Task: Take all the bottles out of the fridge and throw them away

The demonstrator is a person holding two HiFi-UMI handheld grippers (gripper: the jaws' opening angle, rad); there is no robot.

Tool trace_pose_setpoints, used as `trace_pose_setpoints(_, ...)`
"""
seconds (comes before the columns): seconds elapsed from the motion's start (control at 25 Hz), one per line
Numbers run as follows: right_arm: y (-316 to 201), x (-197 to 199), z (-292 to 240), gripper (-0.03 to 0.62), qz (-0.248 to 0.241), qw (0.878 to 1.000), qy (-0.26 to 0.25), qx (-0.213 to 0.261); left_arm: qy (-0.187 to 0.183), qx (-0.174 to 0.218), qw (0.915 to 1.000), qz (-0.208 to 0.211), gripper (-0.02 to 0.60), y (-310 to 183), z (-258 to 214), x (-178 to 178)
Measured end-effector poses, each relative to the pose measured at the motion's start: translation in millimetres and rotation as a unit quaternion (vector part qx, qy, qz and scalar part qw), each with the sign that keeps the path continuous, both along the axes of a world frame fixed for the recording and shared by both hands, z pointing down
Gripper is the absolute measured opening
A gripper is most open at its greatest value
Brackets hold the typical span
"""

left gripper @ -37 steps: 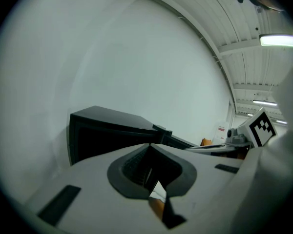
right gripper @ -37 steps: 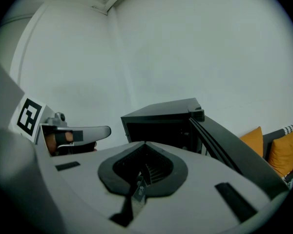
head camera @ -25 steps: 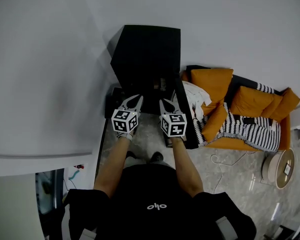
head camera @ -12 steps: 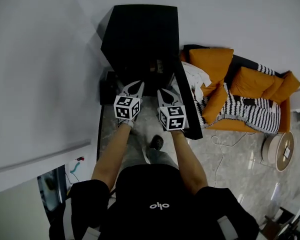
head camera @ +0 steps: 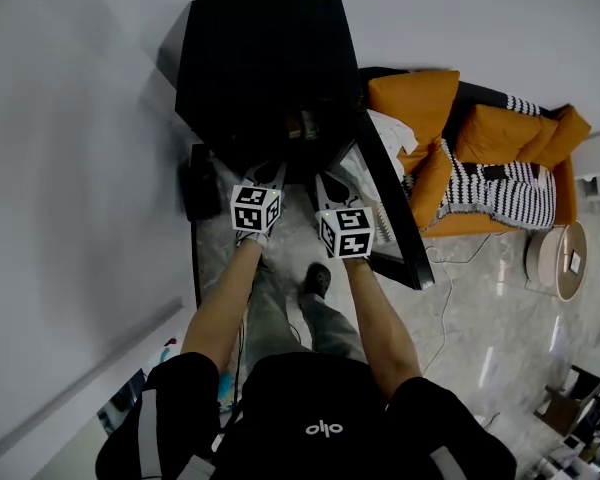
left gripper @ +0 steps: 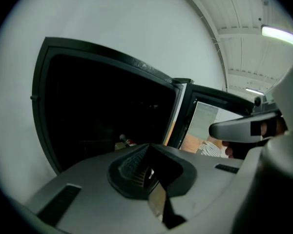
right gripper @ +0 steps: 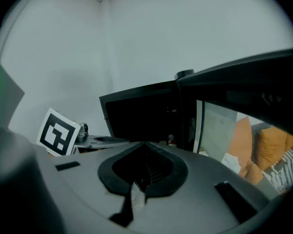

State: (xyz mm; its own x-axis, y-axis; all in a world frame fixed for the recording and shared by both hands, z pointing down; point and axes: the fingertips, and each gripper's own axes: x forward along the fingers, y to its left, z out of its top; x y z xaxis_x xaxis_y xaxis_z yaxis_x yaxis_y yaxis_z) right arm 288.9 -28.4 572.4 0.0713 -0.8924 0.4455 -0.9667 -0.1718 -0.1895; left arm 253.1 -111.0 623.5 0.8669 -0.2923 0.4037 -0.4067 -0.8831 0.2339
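Head view: left gripper [head camera: 272, 173] and right gripper [head camera: 327, 181], both pressed together and empty, sit side by side before the open black fridge [head camera: 265, 58] at 12 o'clock. A red-labelled bottle [left gripper: 126, 142] is inside, print too small to read. Door [head camera: 392, 213] swings toward 4; grey marble floor [head camera: 480, 308] below, white wall [head camera: 70, 118] at 9, orange sofa [head camera: 415, 98] at 2.

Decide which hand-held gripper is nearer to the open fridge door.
Right. The right hand-held gripper sits just left of the open fridge door in the head view; the left hand-held gripper is farther left, in front of the fridge opening.
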Motion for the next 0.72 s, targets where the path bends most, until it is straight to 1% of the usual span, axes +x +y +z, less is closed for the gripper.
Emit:
trace_pose_setpoints(0.2, -20, 10, 25, 0.008, 0.026, 1.000, 0.005, -0.004, 0.000, -0.007, 1.0000, 0.006, 0.008, -26, 31, 13)
trace_pose_setpoints(0.4, -28, 19, 47, 0.008, 0.039, 0.999, 0.009, -0.004, -0.002, -0.001, 0.9999, 0.014, 0.009, -40, 59, 37)
trace_pose_setpoints(0.44, -29, 20, 52, 0.008, 0.040, 0.999, 0.010, -0.005, -0.004, 0.000, 0.9999, 0.012, 0.019, -44, 65, 42)
trace_pose_setpoints(0.52, -30, 22, 61, 0.008, 0.045, 0.999, 0.008, -0.006, -0.012, 0.001, 0.9999, 0.007, 0.065, -52, 79, 53)
trace_pose_setpoints(0.72, -34, 23, 77, 0.008, 0.065, 0.998, -0.008, 0.005, -0.044, 0.009, 0.9990, -0.002, 0.153, -68, 110, 79)
